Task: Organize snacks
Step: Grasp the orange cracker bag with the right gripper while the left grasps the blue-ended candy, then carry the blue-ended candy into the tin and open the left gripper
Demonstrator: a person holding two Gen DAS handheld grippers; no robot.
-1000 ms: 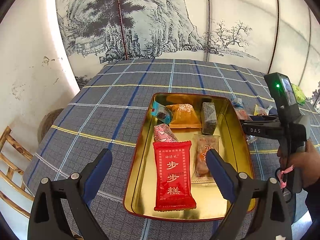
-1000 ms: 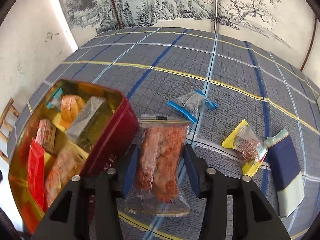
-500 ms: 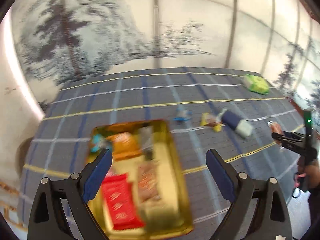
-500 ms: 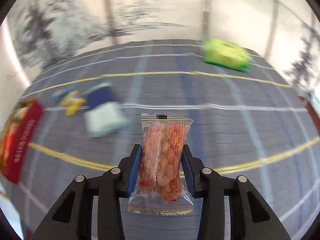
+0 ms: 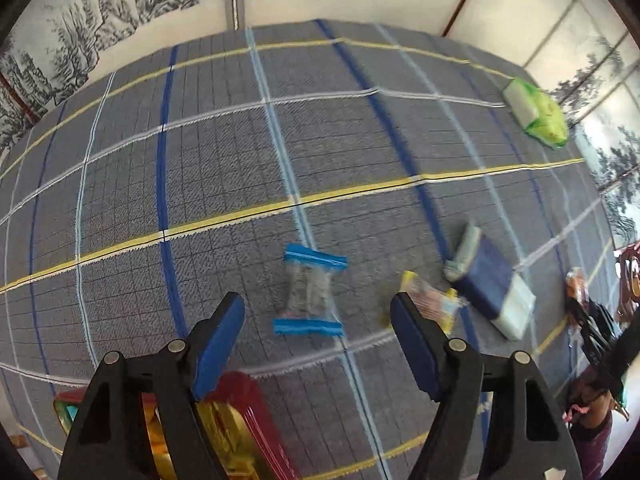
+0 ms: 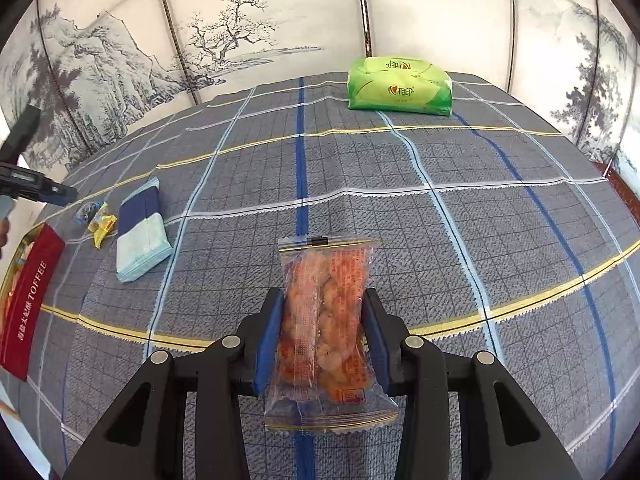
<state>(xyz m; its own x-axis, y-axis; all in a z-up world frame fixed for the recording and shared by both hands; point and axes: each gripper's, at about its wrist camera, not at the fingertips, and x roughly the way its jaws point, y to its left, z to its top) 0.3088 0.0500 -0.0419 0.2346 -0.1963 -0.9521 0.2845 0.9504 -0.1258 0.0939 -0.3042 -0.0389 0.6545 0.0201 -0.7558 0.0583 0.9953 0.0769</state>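
Observation:
My right gripper is shut on a clear packet of orange-red snack, held upright above the checked cloth. My left gripper is open and empty, above a small clear packet with blue ends lying on the cloth. A yellow-ended candy and a blue-and-white pack lie to its right. The red and gold toffee tin sits under the left fingers; it also shows in the right wrist view at far left with snacks inside.
A green tissue pack lies at the far side of the table, also seen in the left wrist view. Painted screen panels stand behind the table. The table edge runs close on the right.
My left gripper has swung from above the tin to over the loose snacks. My right gripper has carried the orange packet away from the tin, rightward over the cloth.

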